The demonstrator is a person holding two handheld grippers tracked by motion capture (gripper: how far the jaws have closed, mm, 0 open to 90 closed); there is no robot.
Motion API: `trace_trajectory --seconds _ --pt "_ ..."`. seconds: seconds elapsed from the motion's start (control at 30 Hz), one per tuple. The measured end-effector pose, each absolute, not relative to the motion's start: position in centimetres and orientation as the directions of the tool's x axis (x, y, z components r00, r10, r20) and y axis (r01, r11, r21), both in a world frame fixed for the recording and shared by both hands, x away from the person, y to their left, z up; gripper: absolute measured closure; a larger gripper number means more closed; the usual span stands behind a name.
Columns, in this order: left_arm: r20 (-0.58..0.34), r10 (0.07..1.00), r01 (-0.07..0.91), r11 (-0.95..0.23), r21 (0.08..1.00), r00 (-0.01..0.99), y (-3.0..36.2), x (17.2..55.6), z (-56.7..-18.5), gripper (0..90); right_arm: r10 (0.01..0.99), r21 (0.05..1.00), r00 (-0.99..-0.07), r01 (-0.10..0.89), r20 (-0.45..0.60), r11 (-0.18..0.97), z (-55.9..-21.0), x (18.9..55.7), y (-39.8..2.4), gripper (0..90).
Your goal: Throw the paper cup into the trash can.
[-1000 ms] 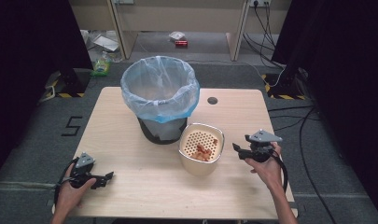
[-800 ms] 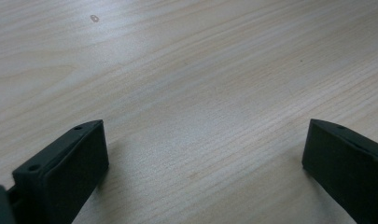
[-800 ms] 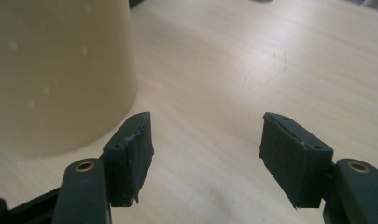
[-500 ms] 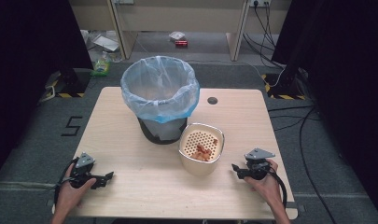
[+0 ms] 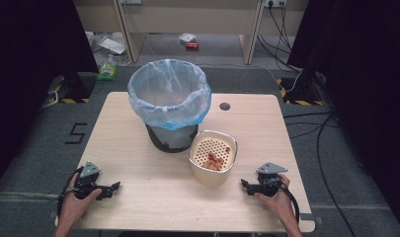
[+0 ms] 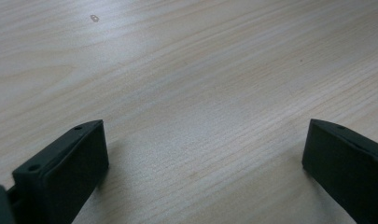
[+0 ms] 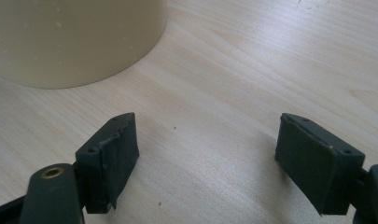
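Note:
A cream container (image 5: pixel 213 158) with a perforated insert and some orange-red scraps (image 5: pixel 215 160) inside stands on the wooden table (image 5: pixel 138 192), in front of a black bin lined with a pale blue bag (image 5: pixel 169 96). My right gripper (image 5: pixel 245 185) rests low on the table to the right of the container, open, its jaws having just been opening with nothing between them. In the right gripper view the container's cream wall (image 7: pixel 74 37) rises just ahead of the fingers (image 7: pixel 113 154). My left gripper (image 5: pixel 116 187) lies at the table's front left, open over bare wood (image 6: pixel 200 116).
A round dark hole (image 5: pixel 225 106) sits in the tabletop behind the container. Cables (image 5: pixel 326 148) trail over the floor to the right. Boxes and scraps (image 5: pixel 188 40) lie on the floor beyond the table.
My right hand has come down and toward the table's front edge, from beside the container's rim to tabletop level. The left hand has stayed put.

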State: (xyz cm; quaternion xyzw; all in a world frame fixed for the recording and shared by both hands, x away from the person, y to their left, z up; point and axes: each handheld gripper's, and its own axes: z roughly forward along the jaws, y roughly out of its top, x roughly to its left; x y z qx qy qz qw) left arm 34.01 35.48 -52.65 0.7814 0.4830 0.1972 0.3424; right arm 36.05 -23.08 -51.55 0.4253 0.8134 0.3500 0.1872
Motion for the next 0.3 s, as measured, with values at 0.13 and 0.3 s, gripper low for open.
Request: trace_trajectory --seconds 0.13,0.3 --pt "-0.023 0.890 0.620 -0.298 0.726 0.455 35.48 34.01 -52.66 0.0 0.823 0.729 -0.568 0.561 -0.006 0.393 -51.55 36.05 -23.07 21.5" --pt "-0.022 0.890 0.620 -0.299 0.725 0.456 35.48 34.01 -52.65 0.0 0.823 0.727 -0.568 0.562 -0.006 0.393 -51.55 36.06 -23.06 20.4"
